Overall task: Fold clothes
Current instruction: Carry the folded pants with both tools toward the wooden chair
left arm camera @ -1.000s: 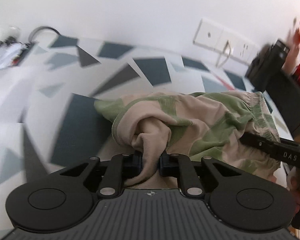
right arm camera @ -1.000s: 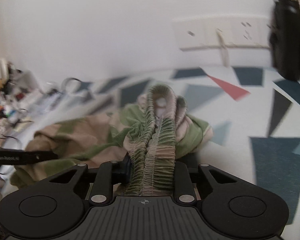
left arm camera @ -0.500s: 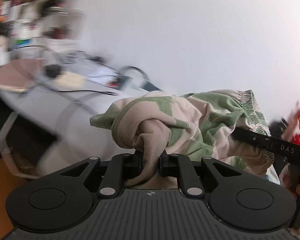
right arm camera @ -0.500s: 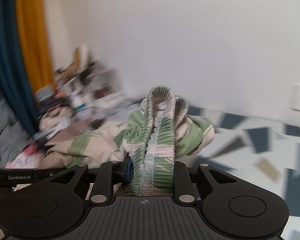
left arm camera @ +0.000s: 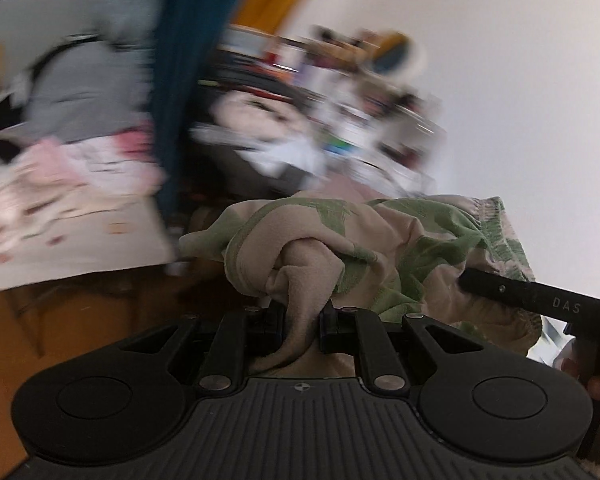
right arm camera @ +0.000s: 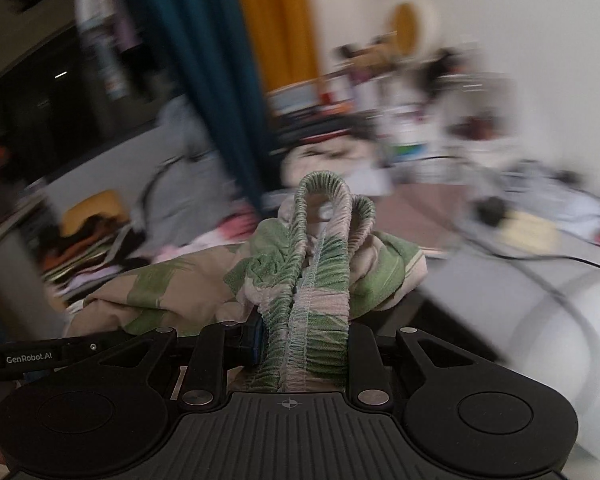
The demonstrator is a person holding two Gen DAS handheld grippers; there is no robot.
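A: Two grips, one garment. The left gripper point(left arm camera: 302, 320) has its jaws pinched narrow on a beige twist of the shorts point(left arm camera: 380, 248), and the cloth bunches just ahead of the fingers and trails off to their right.

B: And the right gripper point(right arm camera: 306, 344)?

A: Clamped on the waistband point(right arm camera: 324, 276). The gathered elastic is doubled between the fingers and loops upward just beyond them, with the loose cloth slumping to their left.

B: So the shorts hang between the two?

A: Yes, off any surface as far as I can see. From the left view the other tool's black bar point(left arm camera: 540, 300) crosses the cloth to the right of the fingers. The long axis of the shorts runs from one gripper to the other, slack and crumpled.

B: Which is nearer the bulk?

A: Neither clearly; I judge they must draw apart along that axis to spread it before any fold. The background is blurred.
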